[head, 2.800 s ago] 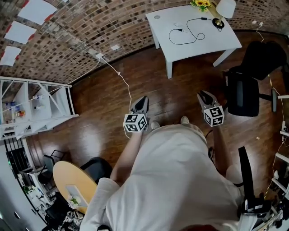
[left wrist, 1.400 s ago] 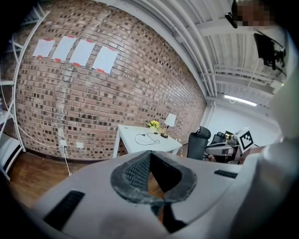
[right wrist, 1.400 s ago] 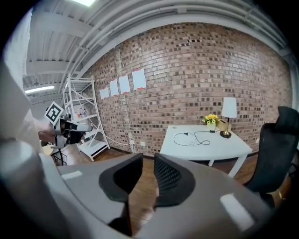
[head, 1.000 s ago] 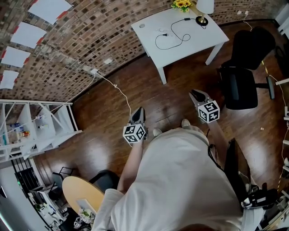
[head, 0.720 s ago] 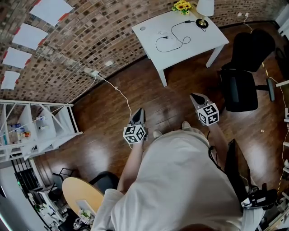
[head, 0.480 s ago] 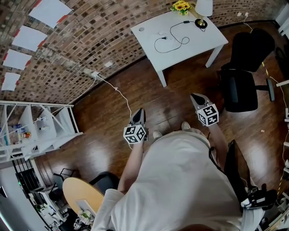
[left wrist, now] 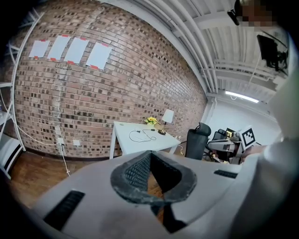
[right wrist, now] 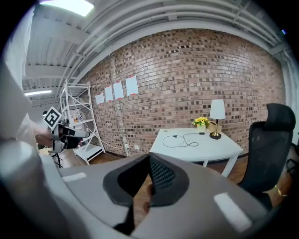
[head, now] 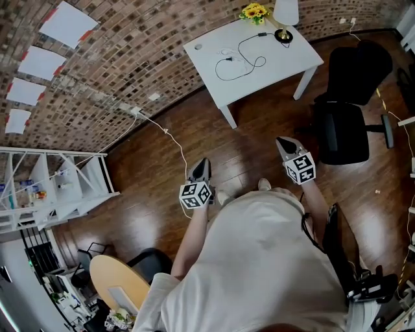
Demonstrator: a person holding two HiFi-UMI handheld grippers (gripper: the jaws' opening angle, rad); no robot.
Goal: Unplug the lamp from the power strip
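Observation:
A white-shaded lamp (head: 284, 14) stands at the far corner of a white table (head: 272, 68) against the brick wall. Its black cord (head: 241, 57) loops across the tabletop to a small white power strip (head: 225, 52). Both grippers hang over the wooden floor, well short of the table. My left gripper (head: 203, 167) is shut with nothing in it. My right gripper (head: 283, 145) is shut and empty too. The left gripper view shows the table (left wrist: 135, 141) and lamp (left wrist: 167, 116) far off. In the right gripper view the lamp (right wrist: 217, 112) and cord (right wrist: 186, 138) are also distant.
A black office chair (head: 353, 97) stands right of the table. A white shelf unit (head: 55, 185) is at the left, and a thin white cable (head: 172, 133) runs from the wall across the floor. Yellow flowers (head: 253, 11) sit beside the lamp. A round wooden table (head: 117, 275) is behind me.
The view has swung, so the table now sits further left in the head view. Both grippers stay held out in front of the person, the right one slightly lower.

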